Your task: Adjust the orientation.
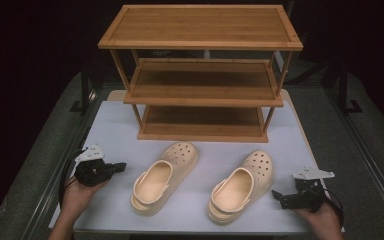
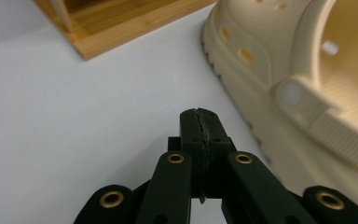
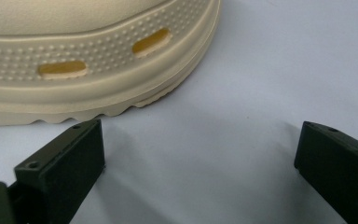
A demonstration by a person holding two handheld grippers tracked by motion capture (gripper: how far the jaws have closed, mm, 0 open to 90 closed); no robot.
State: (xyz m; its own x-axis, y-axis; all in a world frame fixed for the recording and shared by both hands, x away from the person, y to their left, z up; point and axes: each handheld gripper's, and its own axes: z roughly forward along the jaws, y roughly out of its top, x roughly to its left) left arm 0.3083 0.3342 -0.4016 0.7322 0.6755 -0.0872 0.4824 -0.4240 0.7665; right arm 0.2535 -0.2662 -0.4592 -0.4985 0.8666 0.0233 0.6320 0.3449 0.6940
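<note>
Two cream clogs lie on the white table, toes toward the shelf: the left clog [image 1: 162, 177] and the right clog [image 1: 242, 184]. My left gripper [image 1: 121, 166] is held just left of the left clog [image 2: 303, 79], apart from it, its jaws shut together with nothing between them. My right gripper [image 1: 278, 198] sits low at the table's front right, its jaws spread open beside the sole of the right clog [image 3: 93, 60], nothing between the fingers [image 3: 67, 168].
A three-tier bamboo shoe rack [image 1: 202, 75] stands at the back of the white table top [image 1: 115, 130], its lowest shelf corner [image 2: 116, 28] close ahead of the left gripper. Dark floor and metal rails flank the table.
</note>
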